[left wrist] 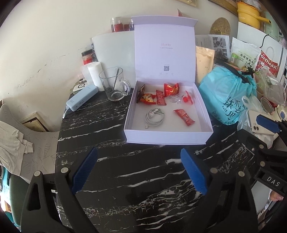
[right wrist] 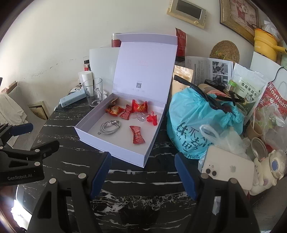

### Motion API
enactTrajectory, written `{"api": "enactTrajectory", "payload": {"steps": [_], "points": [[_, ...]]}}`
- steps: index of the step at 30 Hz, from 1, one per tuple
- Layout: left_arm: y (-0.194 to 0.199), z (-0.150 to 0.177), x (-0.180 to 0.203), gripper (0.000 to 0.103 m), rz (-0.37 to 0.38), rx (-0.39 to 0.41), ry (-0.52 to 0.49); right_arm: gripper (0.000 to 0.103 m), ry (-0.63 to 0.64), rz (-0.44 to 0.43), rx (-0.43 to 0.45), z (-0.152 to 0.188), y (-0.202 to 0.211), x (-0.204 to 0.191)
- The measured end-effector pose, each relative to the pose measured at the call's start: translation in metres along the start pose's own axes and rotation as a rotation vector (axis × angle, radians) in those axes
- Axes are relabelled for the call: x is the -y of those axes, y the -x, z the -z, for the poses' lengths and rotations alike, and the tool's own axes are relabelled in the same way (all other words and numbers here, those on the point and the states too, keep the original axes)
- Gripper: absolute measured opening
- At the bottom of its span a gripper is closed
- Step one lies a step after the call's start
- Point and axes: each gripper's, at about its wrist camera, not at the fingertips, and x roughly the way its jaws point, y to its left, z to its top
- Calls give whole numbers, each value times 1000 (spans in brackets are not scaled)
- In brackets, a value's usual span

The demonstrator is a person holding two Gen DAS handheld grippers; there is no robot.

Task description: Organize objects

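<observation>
1. The white box stands open in the middle of the bench, with its lid upright at the back. Inside lie a coiled white cable, several red snack packets with crinkled foil wrappers, and a small red plastic piece beside something transparent.
2. The left hand-held gripper is released: its two blue ribbed pads are wide apart over the bench, in front of the box. It holds nothing and touches nothing.
3. The right hand-held gripper is also spread wide and empty. It hovers over the bench, near the front corner of the box.
4. Only the right wrist view shows the whole white phone, smooth, with two camera lenses, lying just beside the right pad; in the left wrist view it is partly hidden behind the other gripper. This view also shows a framed picture on the wall.
5. The left wrist view shows more clearly the printed text and the code inside the lid, and the thin metal stick in the glass mug.
6. The bench is black stone with white veins, and glossy. A pale blue rounded power bank lies left of the mug. A soft, wrinkled blue plastic bag with printed characters stands right of the box, close to its side wall.
</observation>
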Motion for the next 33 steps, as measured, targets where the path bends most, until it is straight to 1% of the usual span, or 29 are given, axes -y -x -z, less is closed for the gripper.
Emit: {"api": "enactTrajectory", "payload": {"steps": [7, 11, 24, 33], "points": [[6, 20, 6, 93, -18, -9, 3, 74, 0, -2, -34, 22, -4, -1], [7, 27, 9, 93, -22, -16, 1, 74, 0, -10, -43, 28, -5, -1], [9, 27, 14, 93, -11, -13, 0, 74, 2, -5, -21, 25, 1, 3], [8, 25, 13, 93, -7, -21, -2, 74, 7, -11, -26, 24, 0, 3]]}}
